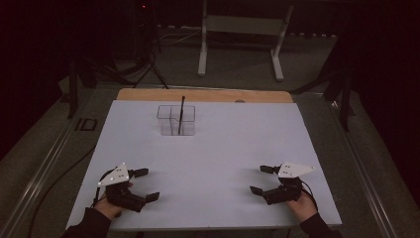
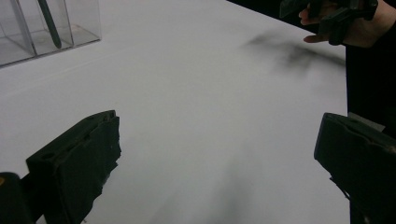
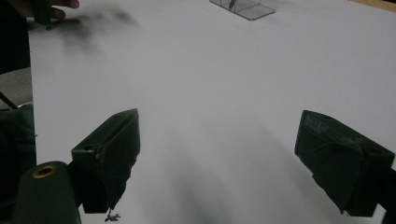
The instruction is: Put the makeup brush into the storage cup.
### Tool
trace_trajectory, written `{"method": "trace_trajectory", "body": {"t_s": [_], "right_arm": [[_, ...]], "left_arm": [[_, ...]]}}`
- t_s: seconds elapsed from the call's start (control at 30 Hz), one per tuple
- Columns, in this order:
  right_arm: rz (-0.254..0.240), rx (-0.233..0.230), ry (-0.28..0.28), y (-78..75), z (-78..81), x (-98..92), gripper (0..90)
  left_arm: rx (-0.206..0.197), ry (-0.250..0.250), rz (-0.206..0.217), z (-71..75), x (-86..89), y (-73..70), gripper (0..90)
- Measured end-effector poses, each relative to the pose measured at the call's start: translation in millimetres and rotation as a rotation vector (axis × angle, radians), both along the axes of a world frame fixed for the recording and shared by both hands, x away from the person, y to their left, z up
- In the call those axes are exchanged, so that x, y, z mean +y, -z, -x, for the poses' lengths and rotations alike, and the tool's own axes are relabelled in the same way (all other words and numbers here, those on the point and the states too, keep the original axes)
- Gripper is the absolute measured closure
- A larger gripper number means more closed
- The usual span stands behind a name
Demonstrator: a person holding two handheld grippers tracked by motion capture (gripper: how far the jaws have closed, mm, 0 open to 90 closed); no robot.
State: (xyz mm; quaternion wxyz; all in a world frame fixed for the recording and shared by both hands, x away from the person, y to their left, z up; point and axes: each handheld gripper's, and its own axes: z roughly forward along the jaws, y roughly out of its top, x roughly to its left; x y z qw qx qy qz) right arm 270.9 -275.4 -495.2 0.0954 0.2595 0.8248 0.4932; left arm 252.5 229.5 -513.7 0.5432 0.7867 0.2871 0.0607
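Left gripper (image 1: 147, 184) positioned near the front left corner of the desk (image 1: 223, 148), held in the person's left hand (image 1: 110, 204), jaws spread wide with nothing between them. Right gripper (image 1: 262, 179) positioned near the front right corner, held in the person's right hand (image 1: 301, 203), jaws likewise spread wide and empty. Both grippers aimed inward across the white desk surface, well apart from each other. Grey three-cornered plate (image 1: 115, 174) mounted on top of the left gripper; matching plate (image 1: 295, 169) on top of the right. Clear plastic organizer (image 1: 176, 120) located toward the far edge of the desk, left of centre, divided into compartments. Dark slim pen-like item (image 1: 182, 110) standing nearly upright inside the organizer, rising above its rim; exact compartment not determinable. In the left gripper view, two black jaws at the lower corners, bare white surface between, organizer (image 2: 46, 28) at upper left with the dark item (image 2: 49, 23) inside, the other hand and gripper at upper right. In the right gripper view, jaws equally parted, organizer (image 3: 245, 7) at the top. Strip of wooden desk top (image 1: 203, 95) exposed beyond the far edge of the white covering.
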Motion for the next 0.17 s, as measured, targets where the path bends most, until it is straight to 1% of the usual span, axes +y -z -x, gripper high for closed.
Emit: {"method": "trace_trajectory", "body": {"t_s": [0.07,0.17], "right_arm": [[0.000,0.000,0.002,-0.3,0.1,-0.2,14.2],[0.004,0.001,0.002,0.1,-0.1,0.1,14.2]], "left_arm": [[0.003,0.002,0.007,-0.3,-0.3,0.5,1.9],[0.005,0.004,0.004,-0.4,-0.9,0.9,1.9]]}}
